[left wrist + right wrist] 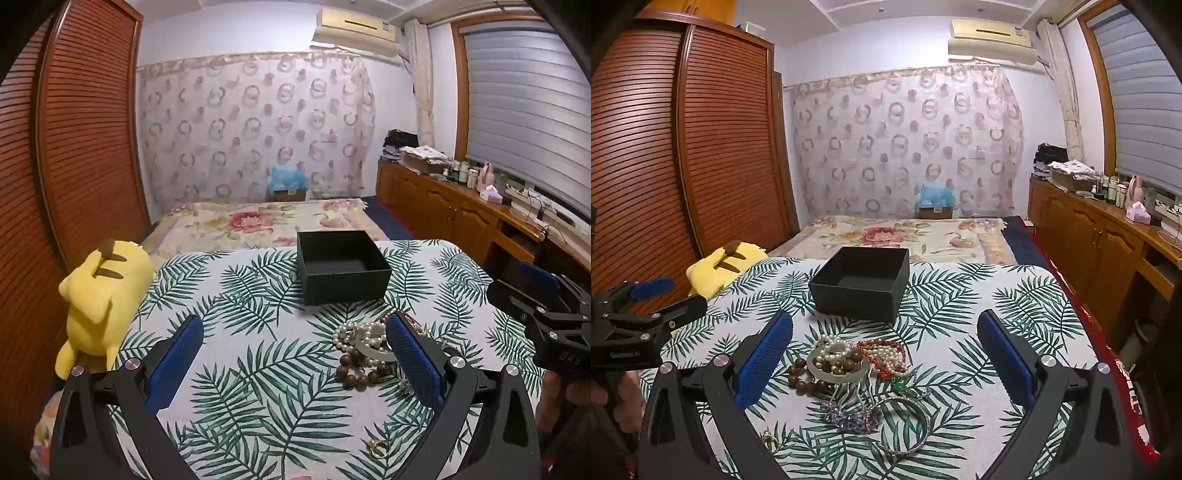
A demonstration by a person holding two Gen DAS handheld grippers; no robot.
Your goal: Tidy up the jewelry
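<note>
An open, empty black box [343,267] [862,282] sits on the leaf-print tablecloth. In front of it lies a jewelry pile: pearl strand [833,347] [349,332], brown bead bracelet [803,378] [356,371], pale jade bangle [838,373], red bead strand [882,349], purple hair clip [849,417], silver bangle [905,424]. A gold ring [378,448] [770,441] lies apart, nearer me. My left gripper [295,365] is open, just left of the pile. My right gripper [886,362] is open, straddling the pile from above.
A yellow plush toy [99,295] [726,267] lies at the table's left edge. A bed with a floral cover [905,232] is behind the table, a wooden wardrobe [683,147] left, low cabinets [1089,229] right.
</note>
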